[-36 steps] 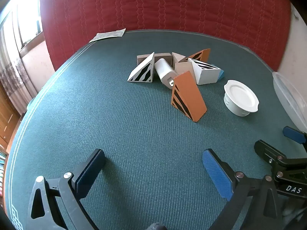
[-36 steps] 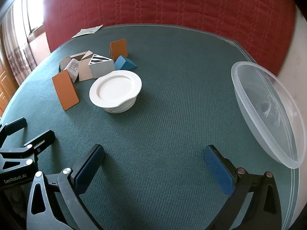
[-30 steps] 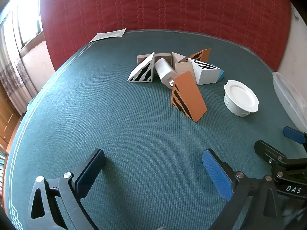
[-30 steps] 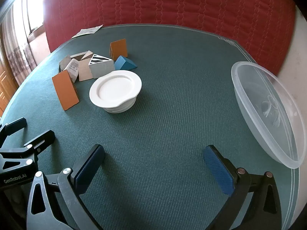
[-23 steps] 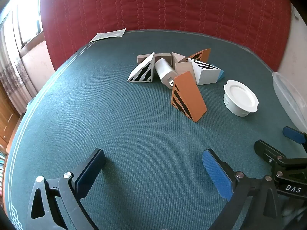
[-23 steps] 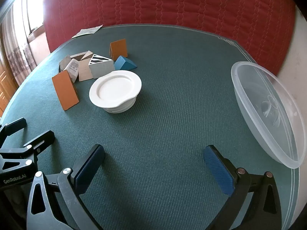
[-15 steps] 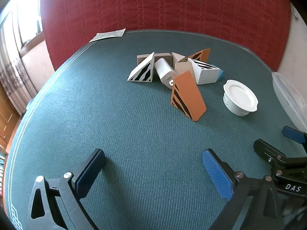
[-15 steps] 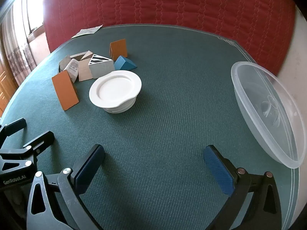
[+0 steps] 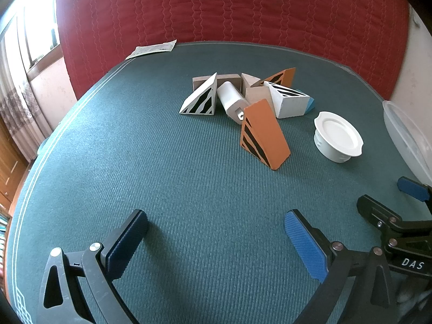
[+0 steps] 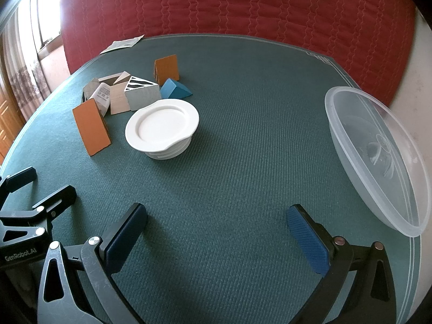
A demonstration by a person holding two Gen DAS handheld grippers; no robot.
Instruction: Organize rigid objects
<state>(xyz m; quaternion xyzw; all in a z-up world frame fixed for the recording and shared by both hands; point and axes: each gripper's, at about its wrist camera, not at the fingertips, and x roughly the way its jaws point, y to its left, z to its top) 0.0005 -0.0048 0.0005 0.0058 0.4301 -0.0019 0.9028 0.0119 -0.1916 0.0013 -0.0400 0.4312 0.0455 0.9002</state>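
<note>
Two orange wedges (image 9: 263, 132) (image 9: 280, 77), one white dish (image 9: 337, 139), one clear bowl (image 10: 378, 156).

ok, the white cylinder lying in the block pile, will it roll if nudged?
The white cylinder lies on its side, so it could roll. The striped white wedge and the orange wedge flank it and would probably stop it. It looks rigid, and the smooth surface may be slippery.

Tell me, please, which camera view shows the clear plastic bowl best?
The right wrist view: the clear plastic bowl shows almost whole there, tilted, rim and inside visible. The left wrist view catches only a cropped strip of it at the right edge.
</note>
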